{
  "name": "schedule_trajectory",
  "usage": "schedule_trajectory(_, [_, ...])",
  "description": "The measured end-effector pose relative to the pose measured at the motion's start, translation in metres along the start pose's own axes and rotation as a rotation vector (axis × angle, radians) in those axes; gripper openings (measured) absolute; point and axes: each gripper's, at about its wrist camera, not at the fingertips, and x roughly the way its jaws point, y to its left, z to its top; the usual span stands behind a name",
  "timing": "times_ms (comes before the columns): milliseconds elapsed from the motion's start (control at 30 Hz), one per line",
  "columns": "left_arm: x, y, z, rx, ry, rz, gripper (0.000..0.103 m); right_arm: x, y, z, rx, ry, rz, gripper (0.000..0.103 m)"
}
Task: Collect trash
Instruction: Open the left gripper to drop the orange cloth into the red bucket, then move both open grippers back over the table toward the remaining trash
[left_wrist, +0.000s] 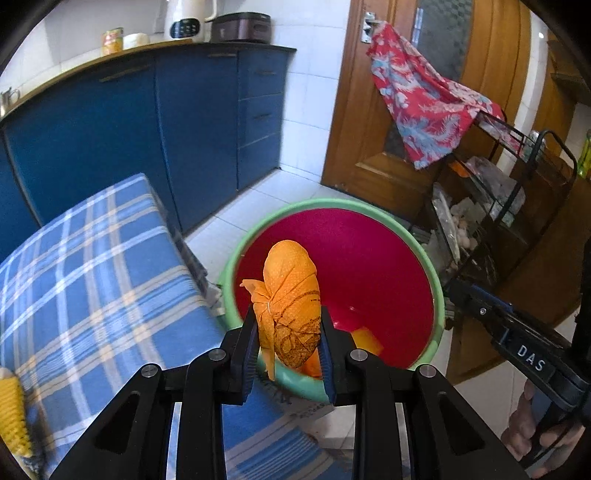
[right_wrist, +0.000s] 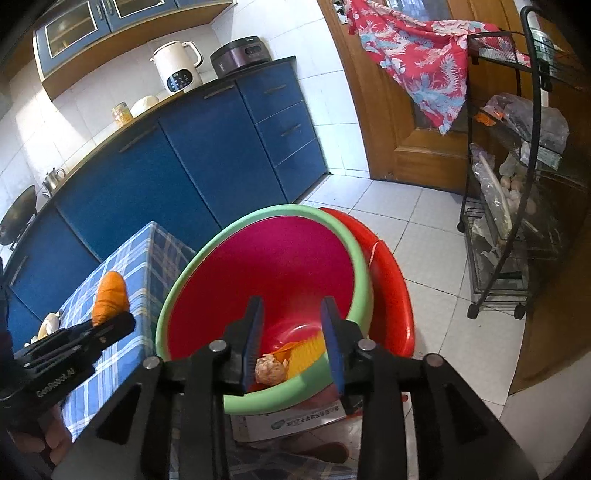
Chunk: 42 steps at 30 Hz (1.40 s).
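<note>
Orange wrapper (left_wrist: 291, 302) is being pinched by the left gripper (left_wrist: 288, 332) over the basin (left_wrist: 439, 295), ready for dropping, while the right gripper (right_wrist: 291, 332) is hanging open and empty above scraps (right_wrist: 271, 371) inside.

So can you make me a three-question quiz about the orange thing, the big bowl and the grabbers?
1. Where is the orange bundle?
A. between the left tool's fingers
B. on the floor
C. on the counter

2. What colour is the rim of the basin?
A. blue
B. green
C. black

3. How is the right tool?
A. shut on a cloth
B. open with nothing gripped
C. shut on a can

Answers:
1 A, the fingers press the bundle from both sides.
2 B, a green edge rings the red inside.
3 B, its fingers stand apart above the basin, and the crumpled scrap lies below, untouched.
</note>
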Motion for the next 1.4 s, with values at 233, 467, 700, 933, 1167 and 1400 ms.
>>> schedule_trajectory(233, [0.018, -0.015, 0.001, 0.024, 0.026, -0.018, 0.034, -0.004, -0.011, -0.002, 0.025, -0.001, 0.000, 0.033])
schedule_trajectory(467, [0.024, -0.016, 0.002, 0.028, 0.022, 0.010, 0.049, -0.008, -0.015, -0.004, 0.040, -0.003, -0.004, 0.034])
schedule_trajectory(700, [0.017, -0.014, 0.002, 0.027, 0.009, 0.027, 0.057, -0.011, -0.015, -0.007, 0.047, -0.002, -0.008, 0.039])
schedule_trajectory(933, [0.006, -0.015, 0.004, 0.049, -0.020, 0.034, 0.066, -0.019, -0.011, -0.008, 0.044, -0.012, -0.005, 0.039])
schedule_trajectory(1167, [-0.003, -0.011, 0.004, 0.036, -0.035, 0.005, 0.071, -0.027, -0.010, -0.007, 0.044, -0.031, -0.008, 0.048])
schedule_trajectory(1400, [-0.016, -0.005, 0.004, 0.021, -0.050, 0.010, 0.071, -0.029, -0.009, -0.006, 0.043, -0.036, -0.009, 0.050])
